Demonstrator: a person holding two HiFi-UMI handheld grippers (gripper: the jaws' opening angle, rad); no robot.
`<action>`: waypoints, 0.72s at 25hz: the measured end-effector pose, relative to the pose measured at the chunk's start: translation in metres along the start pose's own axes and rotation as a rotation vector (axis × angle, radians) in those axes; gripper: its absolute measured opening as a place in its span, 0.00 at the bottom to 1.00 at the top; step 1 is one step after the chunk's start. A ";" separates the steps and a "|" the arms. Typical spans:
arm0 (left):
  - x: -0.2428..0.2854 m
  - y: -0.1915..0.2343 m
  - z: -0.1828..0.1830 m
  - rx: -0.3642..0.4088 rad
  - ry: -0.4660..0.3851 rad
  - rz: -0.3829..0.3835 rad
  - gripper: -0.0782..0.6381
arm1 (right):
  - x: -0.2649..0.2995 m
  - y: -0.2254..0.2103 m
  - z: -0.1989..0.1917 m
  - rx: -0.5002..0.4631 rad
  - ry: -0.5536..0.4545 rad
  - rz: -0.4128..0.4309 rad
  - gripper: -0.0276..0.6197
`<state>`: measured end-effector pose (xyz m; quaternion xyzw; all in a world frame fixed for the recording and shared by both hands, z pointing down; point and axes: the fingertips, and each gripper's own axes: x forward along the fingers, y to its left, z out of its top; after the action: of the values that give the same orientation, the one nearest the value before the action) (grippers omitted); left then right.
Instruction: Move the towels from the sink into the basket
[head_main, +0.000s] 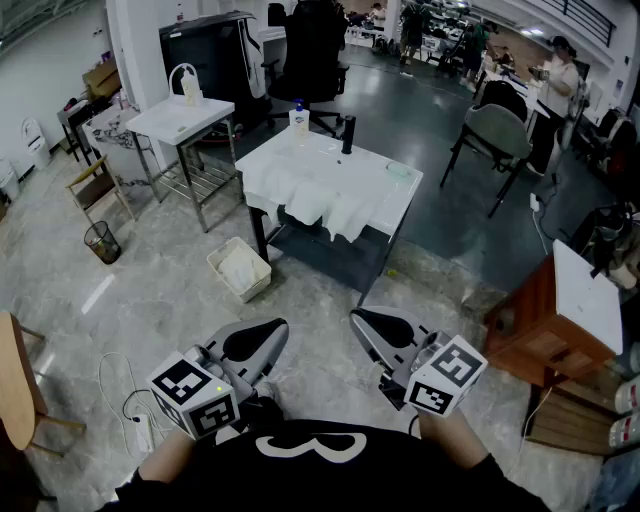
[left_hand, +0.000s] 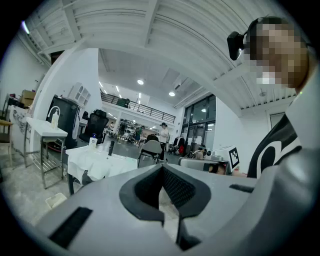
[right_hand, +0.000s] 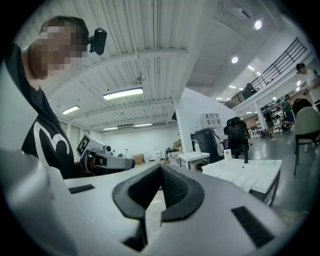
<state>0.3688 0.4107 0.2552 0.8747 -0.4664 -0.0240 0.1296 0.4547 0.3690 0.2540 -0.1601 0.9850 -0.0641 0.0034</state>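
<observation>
So, your left gripper (head_main: 268, 335) and right gripper (head_main: 366, 322) both have fingers pressed together, empty, well short of the sink (head_main: 372, 176), whose front edge carries the draped towels (head_main: 320, 205) dead ahead, basket (head_main: 214, 264) on the floor left of it.

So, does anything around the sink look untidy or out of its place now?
Yes. The white towels hang in loose folds over the front edge of the sink instead of lying neatly in it. The basket stands on the floor beside it, turned at an angle to the sink. Nothing looks spilled or broken.
</observation>
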 end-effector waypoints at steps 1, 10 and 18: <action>-0.001 -0.002 -0.001 -0.002 0.000 0.001 0.12 | -0.002 0.002 0.000 -0.001 -0.002 0.001 0.05; -0.004 -0.018 -0.005 -0.002 0.008 0.002 0.12 | -0.015 0.013 0.001 -0.024 -0.002 0.000 0.05; 0.000 -0.023 -0.010 -0.007 0.033 -0.014 0.12 | -0.028 0.007 0.002 -0.014 -0.028 -0.048 0.05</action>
<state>0.3893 0.4250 0.2589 0.8777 -0.4581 -0.0121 0.1400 0.4793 0.3839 0.2513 -0.1846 0.9811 -0.0552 0.0145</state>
